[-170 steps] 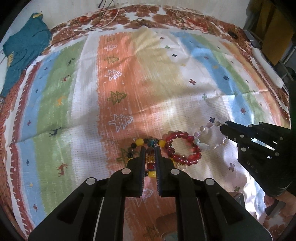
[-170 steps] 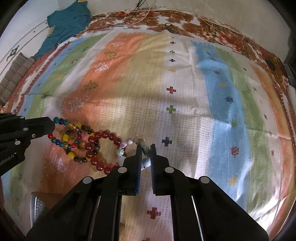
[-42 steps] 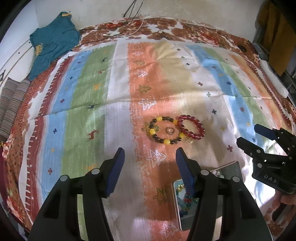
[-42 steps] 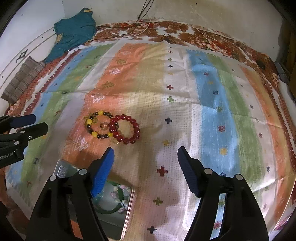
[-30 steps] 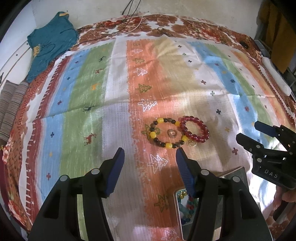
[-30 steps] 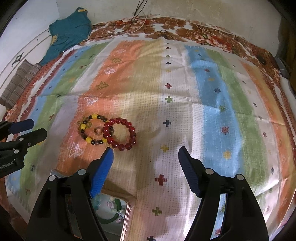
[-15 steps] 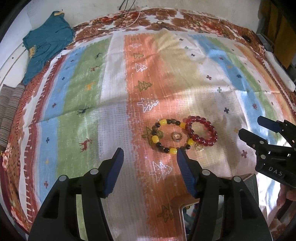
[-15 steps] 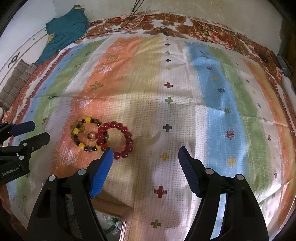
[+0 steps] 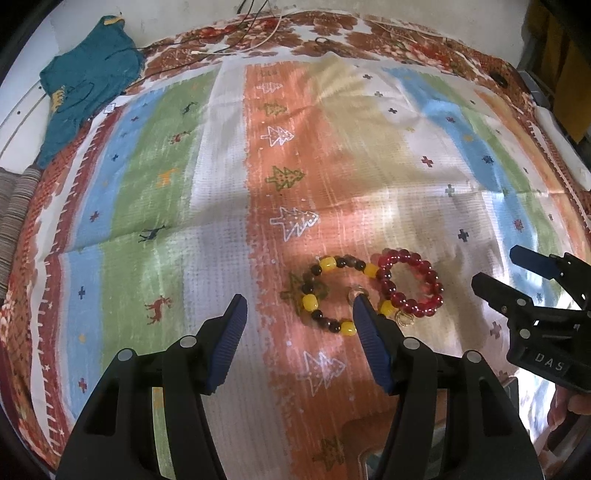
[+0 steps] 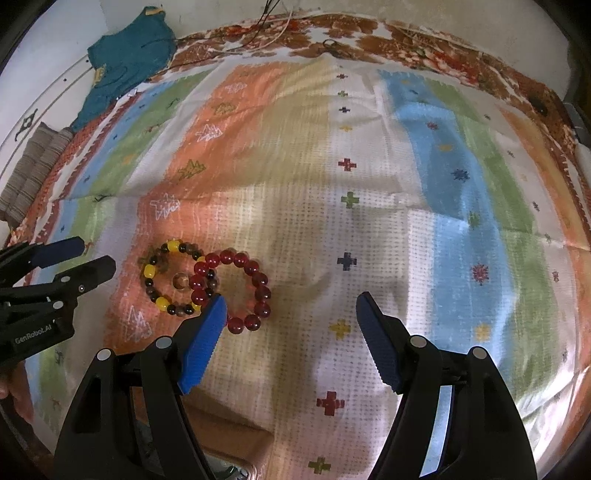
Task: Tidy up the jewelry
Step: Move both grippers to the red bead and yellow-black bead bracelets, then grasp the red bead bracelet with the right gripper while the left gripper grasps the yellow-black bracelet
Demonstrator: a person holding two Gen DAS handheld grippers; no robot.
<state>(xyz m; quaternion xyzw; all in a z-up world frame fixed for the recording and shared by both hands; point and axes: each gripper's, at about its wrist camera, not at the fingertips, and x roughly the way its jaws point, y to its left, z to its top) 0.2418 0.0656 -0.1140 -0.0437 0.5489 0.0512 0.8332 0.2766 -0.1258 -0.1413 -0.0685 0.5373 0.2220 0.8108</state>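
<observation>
Left gripper [image 9: 297,306] jaws apart, nothing between the pads, pointing steeply down at the striped cloth [image 9: 229,229]. Right gripper [image 10: 290,304] also wide open and empty, same downward tilt; it shows at the right edge of the left view [image 9: 496,271]. Just past the left gripper's right fingertip: yellow-and-dark bead bracelet [image 9: 314,295] flat on the orange stripe, a small ring [image 9: 355,291] inside its loop, partly hidden by that fingertip. Red bead bracelet [image 9: 413,282] lies right beside it, touching or slightly overlapping. In the right view the red bracelet [image 10: 236,288] sits just beyond the right gripper's left fingertip. Small gold piece [image 9: 404,318] at the red bracelet's near edge, possibly a charm or second ring, too small to tell. Far end: flowered bedsheet [image 9: 369,29] under the cloth, teal garment [image 9: 85,81] at far left corner, cables near the wall
</observation>
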